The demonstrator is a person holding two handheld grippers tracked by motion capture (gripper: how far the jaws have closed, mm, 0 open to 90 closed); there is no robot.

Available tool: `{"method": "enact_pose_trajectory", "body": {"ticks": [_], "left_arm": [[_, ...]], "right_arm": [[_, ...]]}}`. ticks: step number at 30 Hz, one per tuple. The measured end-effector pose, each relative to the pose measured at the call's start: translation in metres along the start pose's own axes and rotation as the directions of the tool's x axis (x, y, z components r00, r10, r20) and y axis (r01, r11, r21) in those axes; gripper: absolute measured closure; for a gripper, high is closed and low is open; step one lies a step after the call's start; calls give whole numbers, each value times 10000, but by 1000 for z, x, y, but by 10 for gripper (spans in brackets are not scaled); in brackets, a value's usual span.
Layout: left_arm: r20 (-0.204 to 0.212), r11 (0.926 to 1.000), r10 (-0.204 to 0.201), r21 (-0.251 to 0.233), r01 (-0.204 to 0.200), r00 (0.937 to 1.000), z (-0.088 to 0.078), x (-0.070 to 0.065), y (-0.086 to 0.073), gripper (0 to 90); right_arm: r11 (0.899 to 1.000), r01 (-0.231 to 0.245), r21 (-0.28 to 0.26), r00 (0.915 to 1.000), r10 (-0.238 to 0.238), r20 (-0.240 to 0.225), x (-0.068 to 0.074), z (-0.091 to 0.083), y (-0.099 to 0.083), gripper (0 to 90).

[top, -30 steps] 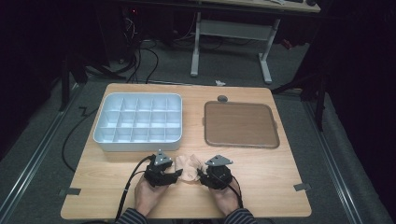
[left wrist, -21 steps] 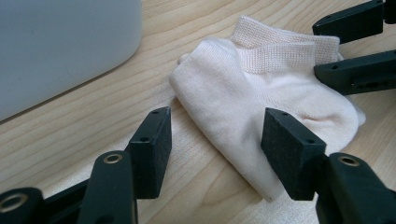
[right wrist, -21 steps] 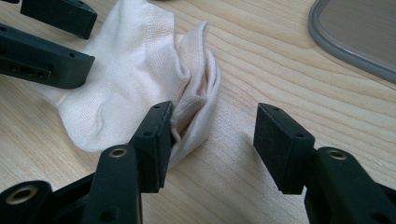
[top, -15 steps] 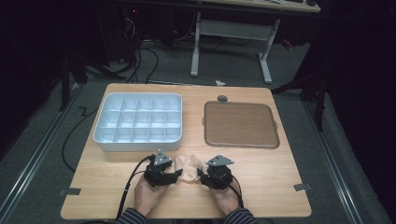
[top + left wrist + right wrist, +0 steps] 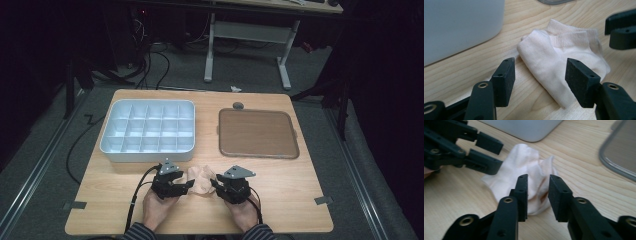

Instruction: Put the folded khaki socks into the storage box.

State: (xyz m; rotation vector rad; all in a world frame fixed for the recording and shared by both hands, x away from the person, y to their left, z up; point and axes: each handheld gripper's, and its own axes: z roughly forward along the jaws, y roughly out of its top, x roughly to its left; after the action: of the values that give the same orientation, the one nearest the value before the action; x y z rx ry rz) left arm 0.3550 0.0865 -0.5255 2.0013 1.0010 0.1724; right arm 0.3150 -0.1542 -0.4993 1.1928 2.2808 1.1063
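Note:
A pale pink ankle sock (image 5: 201, 180) lies crumpled on the wooden table near its front edge, between my two grippers. My left gripper (image 5: 189, 184) faces it from the left. Its jaws stand wide open (image 5: 540, 75) around the sock's toe end (image 5: 559, 57) and do not touch it. My right gripper (image 5: 214, 184) comes from the right, and its jaws have just been closing. They now stand narrow (image 5: 537, 187) with a bunched fold of the sock (image 5: 524, 165) filling the gap and touching both pads.
A white compartment box (image 5: 147, 150) stands just behind the left gripper. A brown tray (image 5: 257, 134) lies at the back right, with a small round grey thing (image 5: 238, 105) behind it. Each gripper view shows the other gripper close across the sock (image 5: 621, 27) (image 5: 497, 156).

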Motion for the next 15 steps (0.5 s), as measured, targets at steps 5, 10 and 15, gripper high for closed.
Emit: {"method": "enact_pose_trajectory", "body": {"ticks": [5,10,15], "left_arm": [[19,9994,-339,30,339,9994,2,6,1,425],[41,9992,-392,43,392,9992,3,7,7,423],[90,9991,-422,1,422,9991,4,8,19,423]], "right_arm": [[9997,186,181,9990,-178,-422,10,7,2,791],[9987,352,377,9977,-329,-600,19,18,1,822],[9980,454,431,9975,-429,-560,20,24,1,838]]}}
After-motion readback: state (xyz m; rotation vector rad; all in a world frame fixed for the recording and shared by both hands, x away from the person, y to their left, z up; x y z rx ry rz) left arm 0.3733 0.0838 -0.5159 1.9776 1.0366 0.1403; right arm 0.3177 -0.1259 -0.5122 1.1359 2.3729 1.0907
